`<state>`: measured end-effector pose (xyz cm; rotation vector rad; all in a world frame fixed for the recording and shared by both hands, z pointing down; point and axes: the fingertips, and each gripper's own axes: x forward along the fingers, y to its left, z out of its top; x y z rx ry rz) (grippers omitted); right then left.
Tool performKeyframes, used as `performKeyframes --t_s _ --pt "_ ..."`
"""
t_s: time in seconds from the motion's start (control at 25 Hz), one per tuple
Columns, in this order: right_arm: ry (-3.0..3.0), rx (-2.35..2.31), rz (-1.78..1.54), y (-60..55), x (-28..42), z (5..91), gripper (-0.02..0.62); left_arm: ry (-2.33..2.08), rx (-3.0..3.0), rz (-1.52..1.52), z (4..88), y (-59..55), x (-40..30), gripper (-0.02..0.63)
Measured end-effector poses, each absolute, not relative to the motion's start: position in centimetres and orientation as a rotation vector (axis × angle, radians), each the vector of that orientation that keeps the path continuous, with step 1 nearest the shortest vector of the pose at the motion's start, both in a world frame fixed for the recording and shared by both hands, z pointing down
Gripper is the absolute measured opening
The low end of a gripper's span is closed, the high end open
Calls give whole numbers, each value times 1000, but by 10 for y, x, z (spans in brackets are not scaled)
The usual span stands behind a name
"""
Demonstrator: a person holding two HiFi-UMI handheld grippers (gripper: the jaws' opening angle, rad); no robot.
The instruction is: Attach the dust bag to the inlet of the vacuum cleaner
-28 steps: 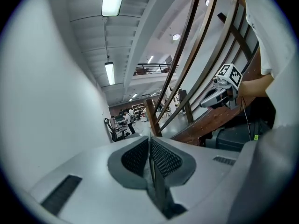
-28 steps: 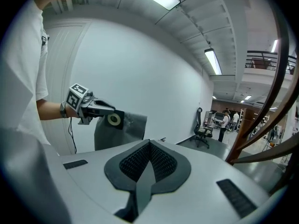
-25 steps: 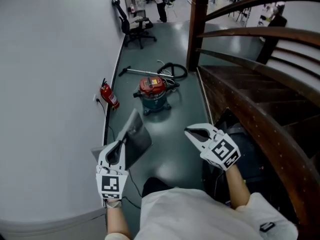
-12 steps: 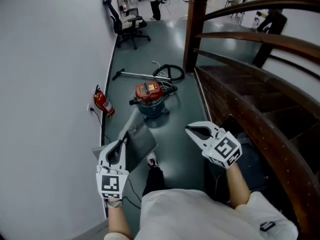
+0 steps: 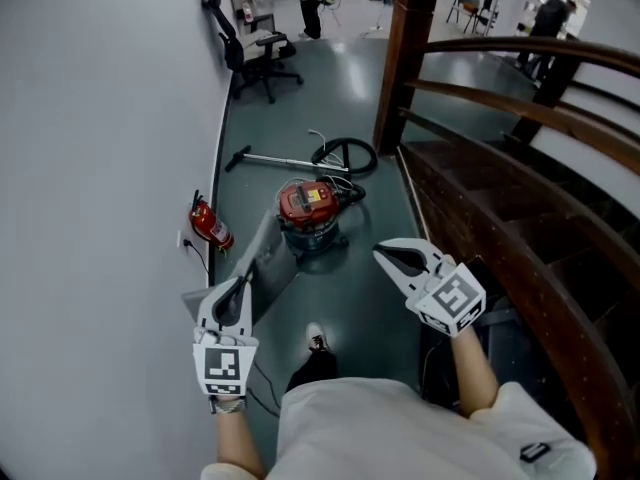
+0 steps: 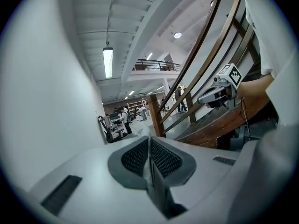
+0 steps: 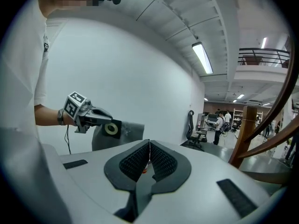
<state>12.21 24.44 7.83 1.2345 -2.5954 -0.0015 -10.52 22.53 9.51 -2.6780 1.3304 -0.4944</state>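
The vacuum cleaner (image 5: 310, 211), with a red lid on a grey-green drum, stands on the floor ahead, its black hose (image 5: 345, 154) coiled behind it. My left gripper (image 5: 243, 284) is shut on the grey dust bag (image 5: 266, 259), which sticks out forward and up from its jaws. In the left gripper view the bag shows only as a thin edge (image 6: 150, 169) between the pads. The right gripper view shows the bag (image 7: 127, 131) and the round hole in its collar (image 7: 111, 129). My right gripper (image 5: 386, 254) is shut and empty, held level beside the left, short of the vacuum.
A metal wand (image 5: 283, 158) lies behind the vacuum. A red fire extinguisher (image 5: 211, 229) stands at the white wall on the left. A wooden staircase (image 5: 500, 208) with a post (image 5: 402, 58) runs along the right. An office chair (image 5: 253, 50) and people are farther back.
I have walked forward: the vacuum and extinguisher now sit lower and nearer in the head view. Both grippers keep their pose, the left still holding the bag.
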Motion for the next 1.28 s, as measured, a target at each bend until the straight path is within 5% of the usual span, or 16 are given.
performKeyframes --t_s 1.28 --pt "-2605 1428 280 10 87 99 29 1384 -2755 -523 133 4 -182 21"
